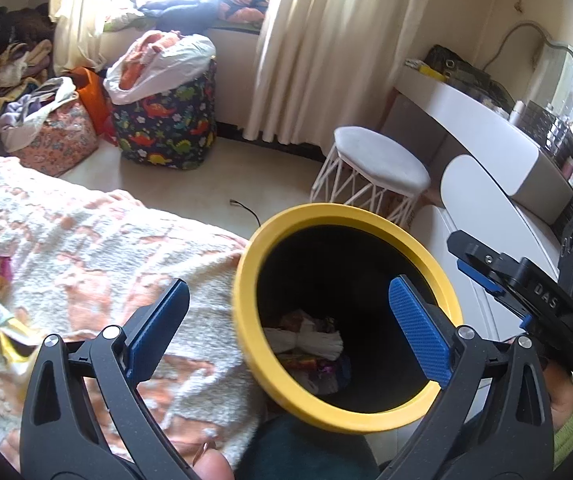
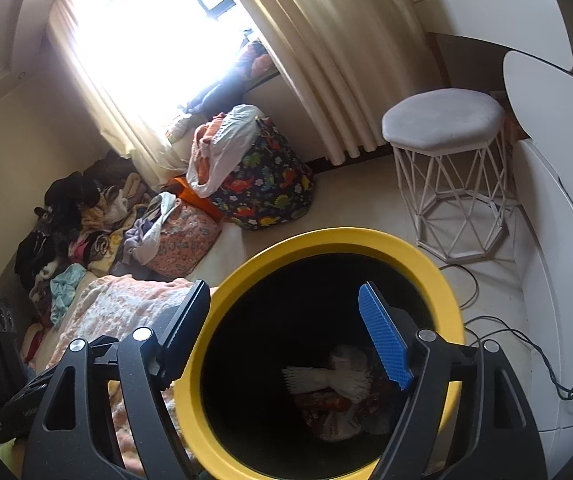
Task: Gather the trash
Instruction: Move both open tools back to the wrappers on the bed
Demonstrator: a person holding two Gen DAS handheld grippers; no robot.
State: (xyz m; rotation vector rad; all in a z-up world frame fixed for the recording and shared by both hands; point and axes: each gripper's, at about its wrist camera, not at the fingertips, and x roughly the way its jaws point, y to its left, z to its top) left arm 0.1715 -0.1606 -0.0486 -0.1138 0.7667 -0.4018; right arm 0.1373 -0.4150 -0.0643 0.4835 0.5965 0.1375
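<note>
Wrappers (image 1: pixel 4 326) lie crumpled on the bed blanket (image 1: pixel 86 240) at the far left of the left wrist view, one yellow and white, with a pink scrap just above it. They sit to the left of the left gripper (image 1: pixel 286 332), well apart from its fingers (image 1: pixel 158 332), which stand wide with nothing between them. Next comes the yellow-rimmed bin (image 1: pixel 242 276), beside the bed edge and tipped so its mouth faces both cameras; its far end already holds white paper and coloured packets (image 1: pixel 310 344). The left gripper's right-hand finger overlaps the bin's mouth in the picture, while the other hangs over the blanket.

Further right, the right gripper (image 2: pixel 286 340) is also spread wide and empty, framing the bin's opening head-on, so it looks the one nearer the bin. By my reading, the left gripper is the nearer one to the loose wrappers, and the coming move turns on swinging it leftward and down toward them. How the yellow wrapper's long axis runs is unclear. Beyond stand a white stool (image 2: pixel 444 120) and a white desk (image 1: pixel 486 128)
</note>
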